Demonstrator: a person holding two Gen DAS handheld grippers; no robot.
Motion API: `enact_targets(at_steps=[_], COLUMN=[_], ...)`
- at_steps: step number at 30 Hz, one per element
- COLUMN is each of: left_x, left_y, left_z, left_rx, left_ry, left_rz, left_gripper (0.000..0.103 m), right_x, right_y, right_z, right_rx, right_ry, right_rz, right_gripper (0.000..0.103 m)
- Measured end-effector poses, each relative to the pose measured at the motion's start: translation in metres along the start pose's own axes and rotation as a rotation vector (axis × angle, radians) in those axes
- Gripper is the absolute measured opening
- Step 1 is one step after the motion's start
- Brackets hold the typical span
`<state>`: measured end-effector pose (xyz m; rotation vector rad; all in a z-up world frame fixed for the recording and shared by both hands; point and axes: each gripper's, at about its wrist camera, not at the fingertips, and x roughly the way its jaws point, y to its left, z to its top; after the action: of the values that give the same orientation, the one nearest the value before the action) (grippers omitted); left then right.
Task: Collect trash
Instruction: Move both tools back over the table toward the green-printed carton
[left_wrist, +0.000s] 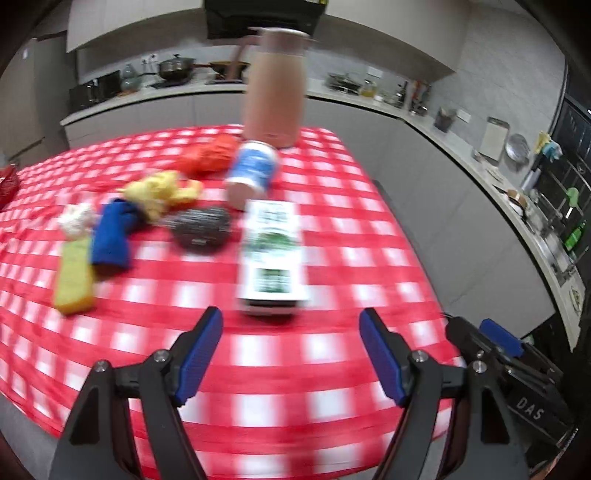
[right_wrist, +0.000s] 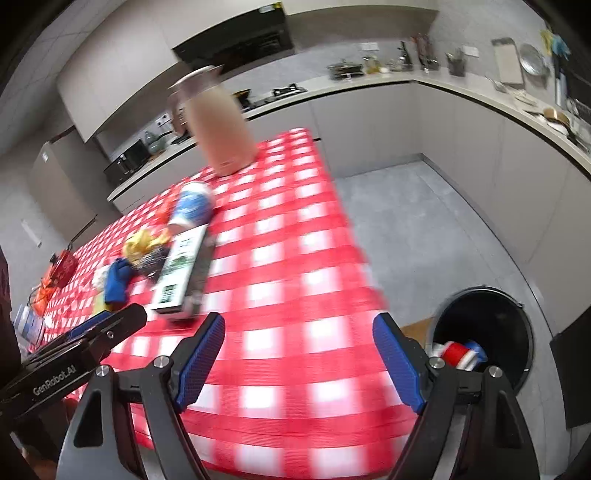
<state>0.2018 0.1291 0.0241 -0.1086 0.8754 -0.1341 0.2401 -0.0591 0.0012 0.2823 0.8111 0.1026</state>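
Trash lies on the red-checked tablecloth (left_wrist: 295, 369): a green and white carton (left_wrist: 272, 254) on its side, a blue and white can (left_wrist: 253, 168), an orange wad (left_wrist: 208, 155), a yellow wad (left_wrist: 159, 192), a grey scrubber (left_wrist: 201, 229), a blue cloth (left_wrist: 112, 236), a white paper ball (left_wrist: 75, 218) and a yellow sponge (left_wrist: 74, 277). My left gripper (left_wrist: 291, 354) is open and empty, just short of the carton. My right gripper (right_wrist: 299, 358) is open and empty over the table's near right corner. The carton (right_wrist: 181, 273) and can (right_wrist: 192, 206) lie to its left.
A tall pink jug (left_wrist: 275, 88) stands at the table's far edge. A black bin (right_wrist: 487, 332) with red, white and blue trash (right_wrist: 460, 354) inside stands on the floor right of the table. Kitchen counters run along the back and right.
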Motion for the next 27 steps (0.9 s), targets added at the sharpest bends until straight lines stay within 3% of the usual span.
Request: enact_targets(at_steps=[4, 13, 27], left_x=[-0.008, -0.010, -0.002], left_y=[0.045, 0.107, 0.135], left_z=[0.003, 0.013, 0.015], left_rx=[0.012, -0.028, -0.150], left_ry=[-0.026, -0.023, -0.043], left_rz=[0.047, 0.091, 0.212], left_gripper=[0.079, 0.079, 0.079], right_x=[0.009, 0.020, 0.050], right_y=[0.051, 0.109, 0.117], right_z=[-0.008, -0.010, 0.015], right_rx=[-0.019, -0.077, -0.145], right_ry=[-0.014, -0.002, 0.019], right_rz=[0.001, -0.027, 0.056], right_gripper=[0.084, 0.084, 0.084])
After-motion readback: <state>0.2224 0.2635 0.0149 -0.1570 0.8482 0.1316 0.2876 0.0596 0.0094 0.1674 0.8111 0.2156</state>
